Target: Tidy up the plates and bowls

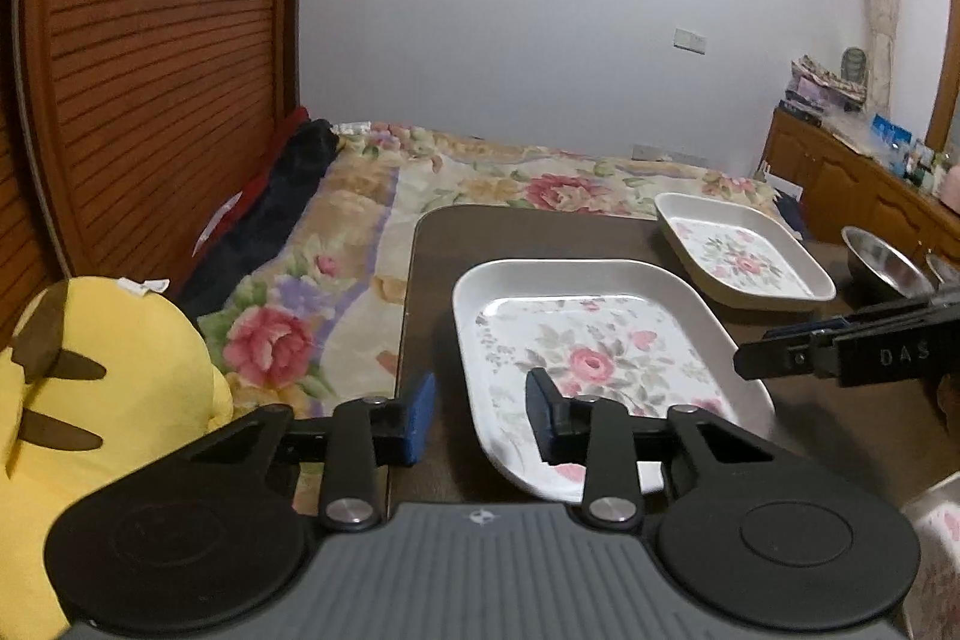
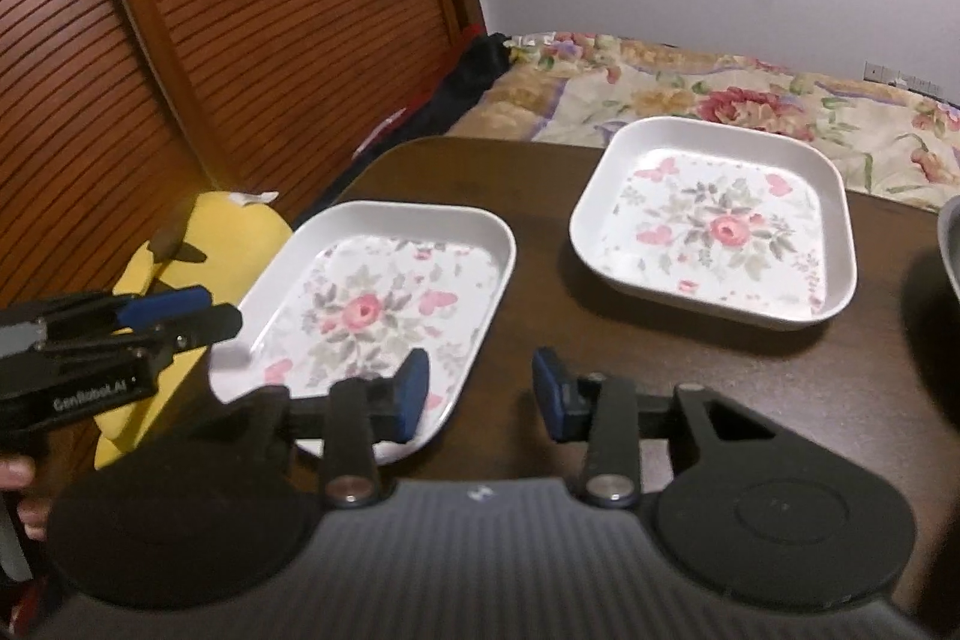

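Plainly, the step in hand looks like taking hold of the near floral plate (image 2: 384,304) from both sides, so it can be lifted and stacked with its twin. Starting at the left, a yellow plush toy (image 1: 90,400) lies on the flowered bedspread (image 1: 336,244) just beside the dark table (image 2: 750,400). The left gripper (image 1: 480,415) has its jaws apart, straddling the plate's left rim without pinching it; whether a pad touches I cannot tell. That plate sits at the table's near left corner. The right gripper (image 2: 480,394) also stands spread, its left pad over the plate's right rim, nothing clamped. Next, I judge, each must close squarely on its rim before any lift. Further right and back rests the second floral plate (image 2: 714,226), well apart, then a steel bowl (image 1: 885,262) near the table's right edge. Nothing blocks the way between the plates.
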Action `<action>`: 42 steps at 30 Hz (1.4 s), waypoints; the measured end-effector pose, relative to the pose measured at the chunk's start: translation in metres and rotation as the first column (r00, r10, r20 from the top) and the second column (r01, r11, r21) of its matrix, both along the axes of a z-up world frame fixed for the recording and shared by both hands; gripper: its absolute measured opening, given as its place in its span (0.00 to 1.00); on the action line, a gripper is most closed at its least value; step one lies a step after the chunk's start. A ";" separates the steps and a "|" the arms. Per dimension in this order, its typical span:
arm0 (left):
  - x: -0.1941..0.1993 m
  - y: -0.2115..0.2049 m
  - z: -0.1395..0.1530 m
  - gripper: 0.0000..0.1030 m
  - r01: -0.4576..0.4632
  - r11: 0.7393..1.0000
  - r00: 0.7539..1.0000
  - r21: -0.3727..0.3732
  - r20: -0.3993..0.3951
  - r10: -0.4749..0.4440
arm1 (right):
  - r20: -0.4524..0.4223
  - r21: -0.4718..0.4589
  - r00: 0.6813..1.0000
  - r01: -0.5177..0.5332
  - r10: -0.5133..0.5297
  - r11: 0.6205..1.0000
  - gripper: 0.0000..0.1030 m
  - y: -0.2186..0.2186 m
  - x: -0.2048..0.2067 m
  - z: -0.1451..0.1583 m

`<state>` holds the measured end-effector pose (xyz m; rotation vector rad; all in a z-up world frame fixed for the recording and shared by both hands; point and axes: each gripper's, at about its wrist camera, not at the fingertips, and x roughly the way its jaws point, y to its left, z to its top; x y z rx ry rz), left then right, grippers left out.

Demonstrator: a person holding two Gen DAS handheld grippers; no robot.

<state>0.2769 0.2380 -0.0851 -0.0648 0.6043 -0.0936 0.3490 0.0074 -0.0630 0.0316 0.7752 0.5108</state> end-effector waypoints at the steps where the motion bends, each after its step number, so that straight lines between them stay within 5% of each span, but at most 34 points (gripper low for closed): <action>1: 0.003 0.001 0.000 0.29 0.003 1.000 1.000 -0.008 -0.002 -0.003 | -0.003 0.002 1.000 -0.001 0.001 1.000 0.36 0.000 0.002 0.000; 18: 0.020 -0.004 -0.013 0.19 0.020 1.000 0.999 -0.001 -0.040 -0.020 | -0.061 0.033 0.998 0.011 -0.009 0.999 0.24 0.004 0.018 -0.013; 25: 0.019 -0.002 -0.015 0.12 0.012 1.000 0.999 -0.017 -0.051 -0.012 | -0.070 0.059 0.998 -0.001 0.005 0.998 0.11 0.004 0.014 -0.015; 42: -0.037 -0.034 0.055 0.12 0.064 0.998 0.997 -0.026 0.044 -0.063 | 0.013 0.124 1.000 0.001 -0.002 0.992 0.11 -0.033 -0.033 0.039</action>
